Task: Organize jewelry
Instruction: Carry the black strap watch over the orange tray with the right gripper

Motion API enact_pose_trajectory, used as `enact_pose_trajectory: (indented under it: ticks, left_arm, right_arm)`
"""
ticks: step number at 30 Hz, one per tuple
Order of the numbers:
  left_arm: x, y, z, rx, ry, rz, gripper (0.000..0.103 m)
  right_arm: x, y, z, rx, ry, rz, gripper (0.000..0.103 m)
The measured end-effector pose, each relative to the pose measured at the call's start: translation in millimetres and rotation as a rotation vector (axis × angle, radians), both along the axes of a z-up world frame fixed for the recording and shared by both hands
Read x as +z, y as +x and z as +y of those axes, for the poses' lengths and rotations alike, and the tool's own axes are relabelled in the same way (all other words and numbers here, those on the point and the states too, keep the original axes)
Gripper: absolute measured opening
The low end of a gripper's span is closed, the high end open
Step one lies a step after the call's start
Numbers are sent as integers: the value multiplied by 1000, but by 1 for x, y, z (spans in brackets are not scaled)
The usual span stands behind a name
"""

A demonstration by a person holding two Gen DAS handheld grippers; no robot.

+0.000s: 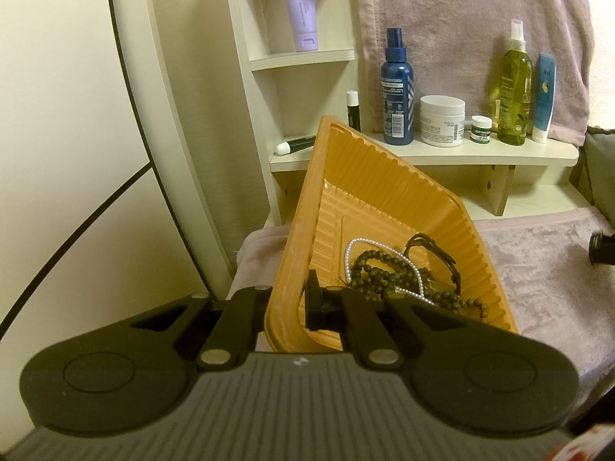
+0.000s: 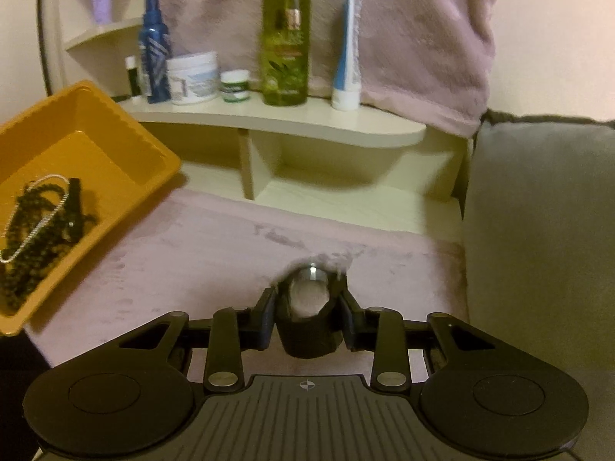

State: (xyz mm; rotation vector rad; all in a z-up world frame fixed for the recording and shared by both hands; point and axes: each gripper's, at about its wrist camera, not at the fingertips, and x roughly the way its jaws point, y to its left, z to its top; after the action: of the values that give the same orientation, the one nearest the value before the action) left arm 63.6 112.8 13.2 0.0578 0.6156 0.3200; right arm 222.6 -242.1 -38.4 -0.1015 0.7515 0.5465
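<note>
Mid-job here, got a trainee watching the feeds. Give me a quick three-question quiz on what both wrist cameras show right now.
1. True or false: the left gripper is clamped on the rim of the orange tray.
2. What does the right gripper hold? A) the white jar B) a dark ring-shaped band C) the pearl strand
3. Fill in: the green spray bottle stands on the ____.

Key
1. True; the tray is tilted, with the dark bead strands and pearl strand lying in it.
2. B; the dark band sits between the fingers over the pink cloth.
3. Shelf.
</note>
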Motion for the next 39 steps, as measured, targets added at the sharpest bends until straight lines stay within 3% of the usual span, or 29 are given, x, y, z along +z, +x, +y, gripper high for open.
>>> enact_pose_trajectory:
  ticks: [19,39]
  left_arm:
    - [1,0,0,-3,-4,-5,5]
    - [1,-1,-1,-4,-10,-8,5]
  right_arm:
    - [24,-10,12,62,33,-22,31]
    - [80,-16,89,286,179,-36,31]
